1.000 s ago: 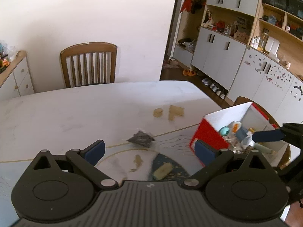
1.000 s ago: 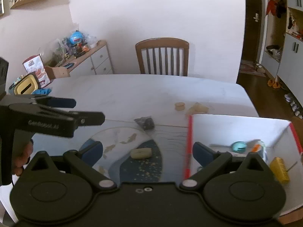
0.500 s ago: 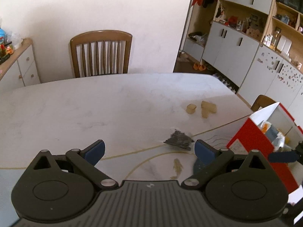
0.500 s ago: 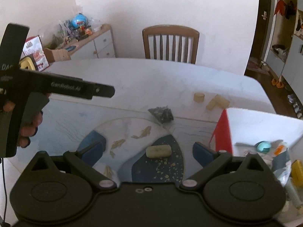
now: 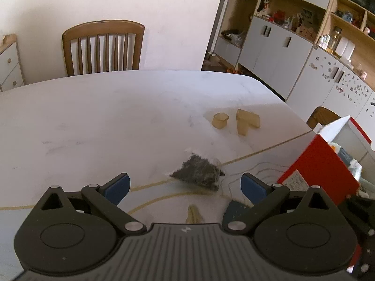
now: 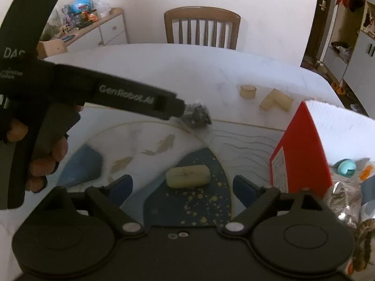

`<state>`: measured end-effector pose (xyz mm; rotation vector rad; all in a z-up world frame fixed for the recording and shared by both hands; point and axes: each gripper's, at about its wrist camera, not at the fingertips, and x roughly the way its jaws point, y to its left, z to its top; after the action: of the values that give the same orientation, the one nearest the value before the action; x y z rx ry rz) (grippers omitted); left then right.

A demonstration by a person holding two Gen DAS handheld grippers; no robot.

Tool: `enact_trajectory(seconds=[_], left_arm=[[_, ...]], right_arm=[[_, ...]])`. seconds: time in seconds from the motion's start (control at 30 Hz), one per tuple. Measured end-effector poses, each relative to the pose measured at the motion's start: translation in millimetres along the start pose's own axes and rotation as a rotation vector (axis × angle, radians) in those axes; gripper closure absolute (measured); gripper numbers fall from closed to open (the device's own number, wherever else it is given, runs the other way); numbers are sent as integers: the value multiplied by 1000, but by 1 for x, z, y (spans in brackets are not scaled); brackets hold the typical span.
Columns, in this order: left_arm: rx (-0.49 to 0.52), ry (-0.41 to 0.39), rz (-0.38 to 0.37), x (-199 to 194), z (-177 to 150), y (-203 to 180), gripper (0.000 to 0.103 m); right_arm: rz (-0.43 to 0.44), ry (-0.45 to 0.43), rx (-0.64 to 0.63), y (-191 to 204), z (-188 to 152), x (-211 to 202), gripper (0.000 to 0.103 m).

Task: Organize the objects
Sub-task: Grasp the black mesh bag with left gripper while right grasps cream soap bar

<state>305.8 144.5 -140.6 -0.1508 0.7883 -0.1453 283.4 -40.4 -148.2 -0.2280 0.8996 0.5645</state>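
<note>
A small clear bag of dark bits (image 5: 198, 172) lies on the white table just ahead of my open, empty left gripper (image 5: 185, 185); it also shows in the right wrist view (image 6: 196, 116), at the tip of the left gripper's body. A pale yellow block (image 6: 187, 176) lies on the mat's dark blue patch, just ahead of my open, empty right gripper (image 6: 181, 187). A tan cylinder (image 5: 220, 120) and a tan L-shaped block (image 5: 247, 121) lie farther back. A red and white box (image 5: 328, 164) holding several items stands at the right.
A wooden chair (image 5: 103, 46) stands at the table's far side. A sideboard with toys (image 6: 93, 23) is at the back left, white cabinets and shelves (image 5: 293, 42) at the right. A second chair's back (image 5: 322, 117) shows behind the box.
My left gripper has swung left and forward over the table toward the dark bag. My right gripper has moved closer to the pale yellow block; both stayed open.
</note>
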Motion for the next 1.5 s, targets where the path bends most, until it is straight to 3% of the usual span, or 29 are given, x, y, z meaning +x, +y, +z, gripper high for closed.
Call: enact_trajectory(seconds=[0.57,0.87,0.93,1.17,1.5], left_arm=[[54,-11,33,50,-8,-11,3],[70,-19,23,53,-8,-13,34],[76,-18,14,52,-8,-14,45],[61,-4,1,45,-9,-13,56],[24,22,20,20,-17,-11,60]], right_arm=[[18,23,-7,-5,0,32,28],[7,19,-16,-6,-2,34,47],[10,19,-19,-5,-3,35,52],[-5,23,-11,-5,-7,31,54],[-3,11,49,-8,-11,-1,53]])
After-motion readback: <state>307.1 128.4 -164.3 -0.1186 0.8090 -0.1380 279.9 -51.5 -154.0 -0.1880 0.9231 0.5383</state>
